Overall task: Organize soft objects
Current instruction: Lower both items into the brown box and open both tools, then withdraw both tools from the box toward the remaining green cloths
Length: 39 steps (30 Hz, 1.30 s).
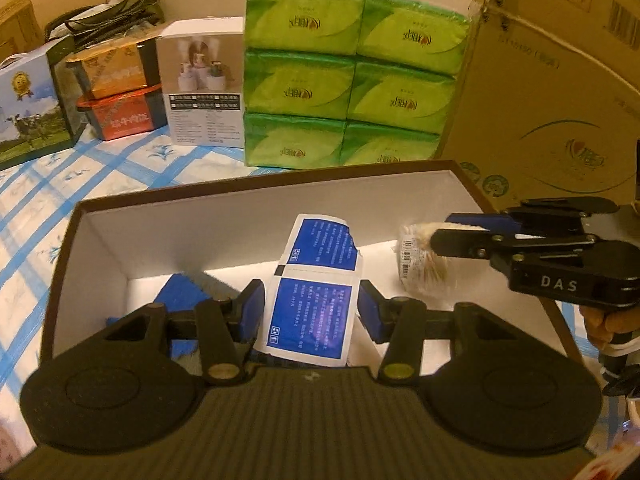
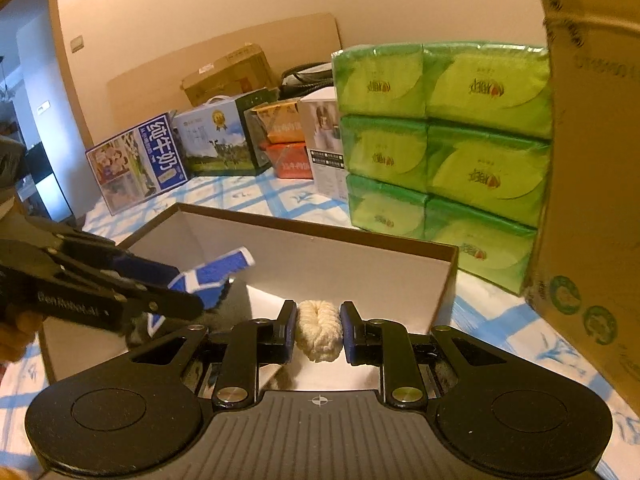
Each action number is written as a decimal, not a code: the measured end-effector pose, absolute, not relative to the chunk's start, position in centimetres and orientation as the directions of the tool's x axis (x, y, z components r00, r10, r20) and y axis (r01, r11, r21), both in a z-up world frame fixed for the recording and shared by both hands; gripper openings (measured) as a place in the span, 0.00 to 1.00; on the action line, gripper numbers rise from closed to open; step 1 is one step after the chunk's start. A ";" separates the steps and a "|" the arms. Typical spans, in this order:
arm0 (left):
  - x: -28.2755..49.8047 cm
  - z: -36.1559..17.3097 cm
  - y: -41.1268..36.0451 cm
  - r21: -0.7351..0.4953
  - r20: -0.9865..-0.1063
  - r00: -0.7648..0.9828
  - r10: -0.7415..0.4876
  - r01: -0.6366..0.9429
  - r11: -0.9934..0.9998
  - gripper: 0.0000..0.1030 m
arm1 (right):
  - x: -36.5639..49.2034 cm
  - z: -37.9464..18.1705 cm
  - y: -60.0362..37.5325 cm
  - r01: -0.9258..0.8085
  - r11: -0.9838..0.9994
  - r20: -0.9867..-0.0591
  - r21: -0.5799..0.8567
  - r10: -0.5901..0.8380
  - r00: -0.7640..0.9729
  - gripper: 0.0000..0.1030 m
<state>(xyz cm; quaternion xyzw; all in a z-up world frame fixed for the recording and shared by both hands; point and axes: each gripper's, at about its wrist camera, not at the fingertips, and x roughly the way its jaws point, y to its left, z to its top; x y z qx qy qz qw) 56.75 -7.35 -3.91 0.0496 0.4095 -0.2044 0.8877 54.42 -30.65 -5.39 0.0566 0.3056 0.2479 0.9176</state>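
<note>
An open brown box with a white inside (image 1: 120, 236) lies on the bed in front of both grippers. My left gripper (image 1: 311, 312) is over the box, its pads set apart on either side of a blue and white packet strip (image 1: 316, 284) that stands between them. The strip also shows in the right wrist view (image 2: 218, 274). A blue cloth (image 1: 180, 300) lies on the box floor at the left. My right gripper (image 2: 319, 334) is shut on a cream fluffy bundle (image 2: 319, 334), held over the right part of the box (image 2: 360, 256). The bundle carries a barcode label in the left wrist view (image 1: 416, 256).
A stack of green tissue packs (image 1: 352, 76) stands behind the box. A large cardboard carton (image 1: 552, 92) leans at the right. Milk cartons, orange food boxes (image 1: 120, 92) and a white product box (image 1: 204, 84) line the back left on the blue-checked sheet (image 1: 36, 200).
</note>
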 end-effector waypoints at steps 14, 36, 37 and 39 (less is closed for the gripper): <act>58.8 -4.8 -7.8 -0.052 -0.743 0.597 -0.302 0.398 0.916 0.65 | 54.2 -5.0 -30.0 -0.448 0.860 -0.524 0.245 0.506 0.685 0.60; 44.6 2.8 -0.3 -0.093 -0.718 0.651 -0.248 0.264 0.960 0.66 | 38.1 0.9 -36.0 -0.250 0.903 -0.461 0.349 0.397 0.794 0.60; 43.5 3.2 0.1 -0.095 -0.716 0.655 -0.241 0.251 0.963 0.66 | 37.0 1.1 -36.0 -0.238 0.905 -0.463 0.353 0.390 0.796 0.60; 41.4 3.9 0.9 -0.095 -0.719 0.660 -0.219 0.219 0.971 0.66 | 34.9 1.5 -35.9 -0.215 0.906 -0.473 0.364 0.378 0.796 0.60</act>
